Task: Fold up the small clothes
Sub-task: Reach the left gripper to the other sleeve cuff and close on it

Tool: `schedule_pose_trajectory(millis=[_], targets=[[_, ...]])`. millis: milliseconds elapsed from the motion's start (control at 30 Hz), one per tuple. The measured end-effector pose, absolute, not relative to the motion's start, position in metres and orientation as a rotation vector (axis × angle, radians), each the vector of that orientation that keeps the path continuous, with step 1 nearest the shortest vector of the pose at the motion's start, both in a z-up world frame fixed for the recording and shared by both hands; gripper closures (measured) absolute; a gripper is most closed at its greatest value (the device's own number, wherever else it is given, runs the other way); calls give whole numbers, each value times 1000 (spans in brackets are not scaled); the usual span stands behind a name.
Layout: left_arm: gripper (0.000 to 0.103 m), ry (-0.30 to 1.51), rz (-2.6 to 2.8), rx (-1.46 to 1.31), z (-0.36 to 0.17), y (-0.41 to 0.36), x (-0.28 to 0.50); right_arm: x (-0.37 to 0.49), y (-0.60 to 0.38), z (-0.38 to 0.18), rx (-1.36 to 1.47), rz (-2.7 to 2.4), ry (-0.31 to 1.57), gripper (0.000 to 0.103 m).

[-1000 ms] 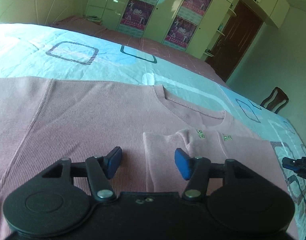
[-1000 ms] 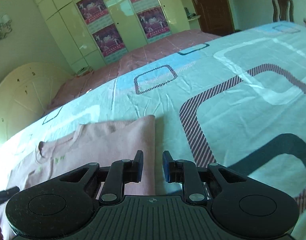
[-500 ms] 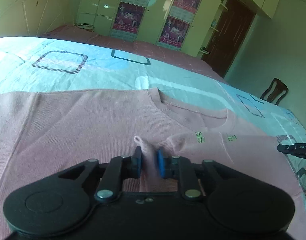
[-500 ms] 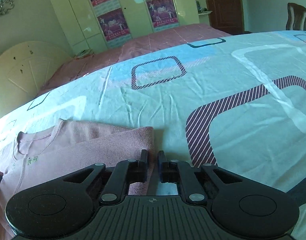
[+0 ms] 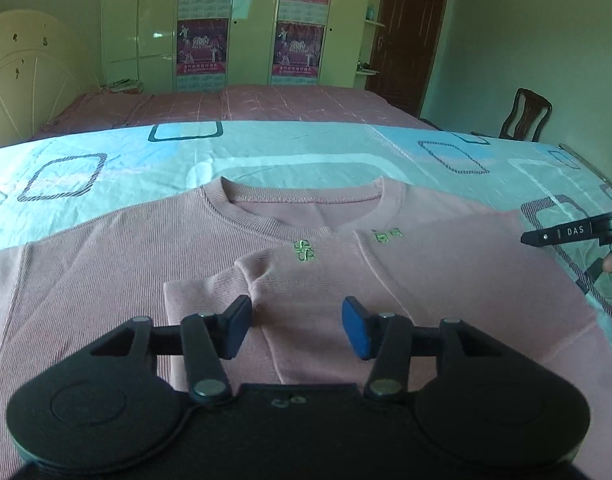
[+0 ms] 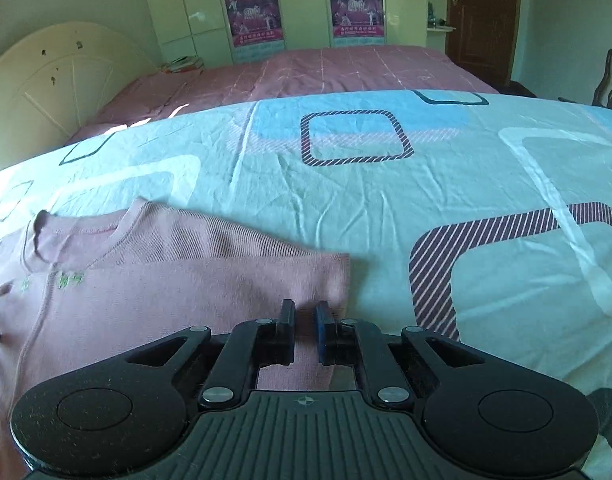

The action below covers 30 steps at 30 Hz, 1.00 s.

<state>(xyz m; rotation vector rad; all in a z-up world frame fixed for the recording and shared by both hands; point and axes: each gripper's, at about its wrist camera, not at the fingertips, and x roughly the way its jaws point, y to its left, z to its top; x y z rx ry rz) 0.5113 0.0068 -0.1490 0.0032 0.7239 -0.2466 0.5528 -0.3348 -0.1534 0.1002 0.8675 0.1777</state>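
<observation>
Lying flat on bedsheet (image 5: pixel 266 160), pink sweater (image 5: pixel 106 272), sleeve folded

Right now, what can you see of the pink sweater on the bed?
The pink sweater is ribbed knit with a round collar and small green stitching below it. It lies flat on the patterned bedsheet, its right side folded over the front. The open left claw hovers over the folded sleeve cuff; the right claw sits over its right edge.

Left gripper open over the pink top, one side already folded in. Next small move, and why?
Probably shift the left gripper leftward to the pink sweater's unfolded left side and pinch it there. The right side's sleeve cuff already lies across the chest; the left still spreads flat on the bedsheet.
</observation>
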Motion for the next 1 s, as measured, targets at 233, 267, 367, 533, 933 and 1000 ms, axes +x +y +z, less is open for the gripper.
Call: schedule_pose_trajectory(millis=[233,267,367,533,933,1000], targets=[[56,742,-242,29,-152,12,497,481,-322,-151,-15,188,862,94],[55,722,-252,12,-146,14,493,472,-323,-146,0,183,838,94],[55,746,-262,7,-148,16,488,450,-320,-139,36,212,807,94],[53,741,-251,50,-149,12,479,446,-315,-146,47,162,855,94],[47,736,-166,-100,-142,69,464,431,-300,-129,154,85,796,60],[40,717,-100,-137,-139,97,453,426,-292,-125,174,98,771,48]])
